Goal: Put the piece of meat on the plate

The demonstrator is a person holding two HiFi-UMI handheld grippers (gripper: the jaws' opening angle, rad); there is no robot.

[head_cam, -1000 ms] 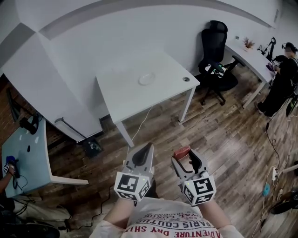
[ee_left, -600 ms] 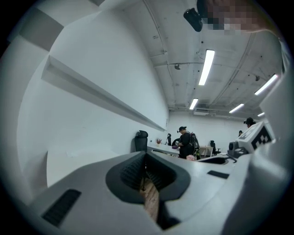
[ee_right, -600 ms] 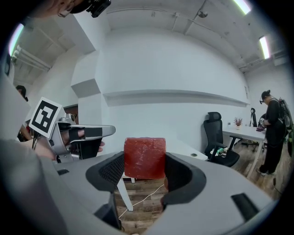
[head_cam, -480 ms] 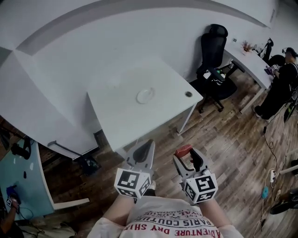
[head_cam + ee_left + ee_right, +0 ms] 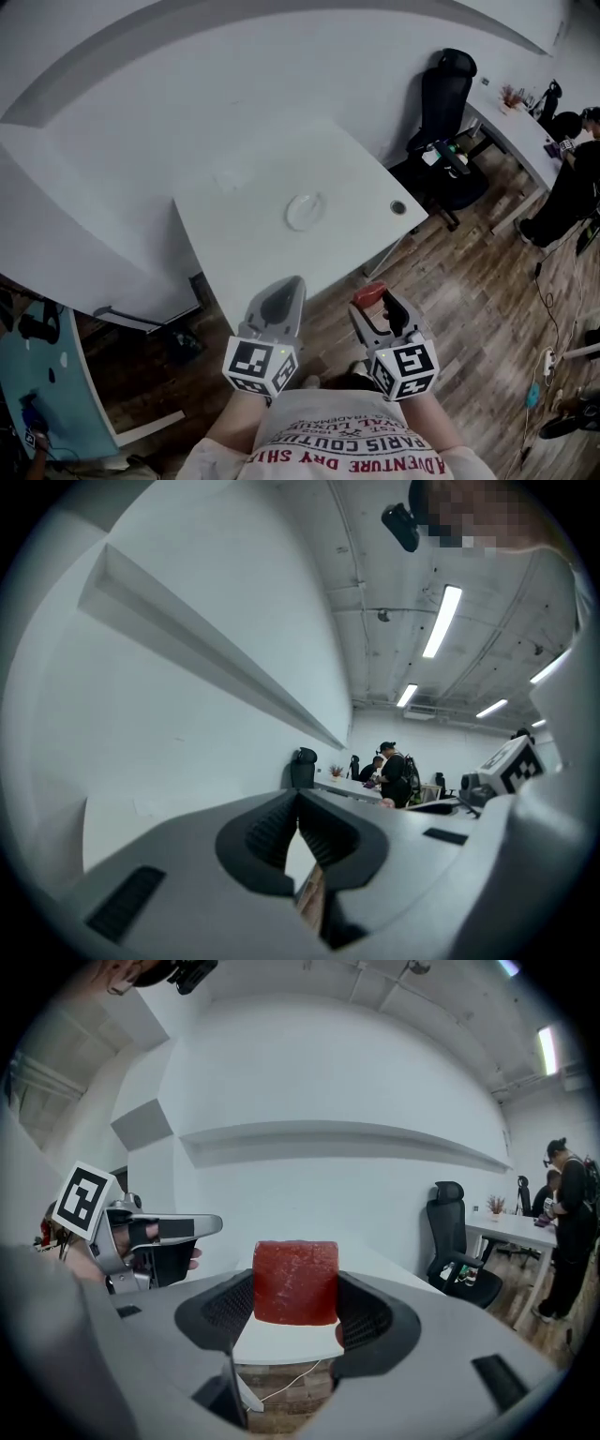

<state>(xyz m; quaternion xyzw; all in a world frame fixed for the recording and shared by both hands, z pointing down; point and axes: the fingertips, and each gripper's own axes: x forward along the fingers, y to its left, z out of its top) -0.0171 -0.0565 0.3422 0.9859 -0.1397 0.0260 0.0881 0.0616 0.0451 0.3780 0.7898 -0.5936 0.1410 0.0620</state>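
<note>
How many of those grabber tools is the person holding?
2. The left gripper is low in the head view, left of centre, fingers closed on nothing. The right gripper is beside it, gripping the red piece of meat. None seem hidden.

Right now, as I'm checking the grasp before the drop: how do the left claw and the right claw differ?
The right claw holds the red meat between its jaws; the left claw holds nothing. The right claw's jaws are kept apart by the meat; the left claw's jaws are closed together. Shared: both point toward the table, short of the plate.
</note>
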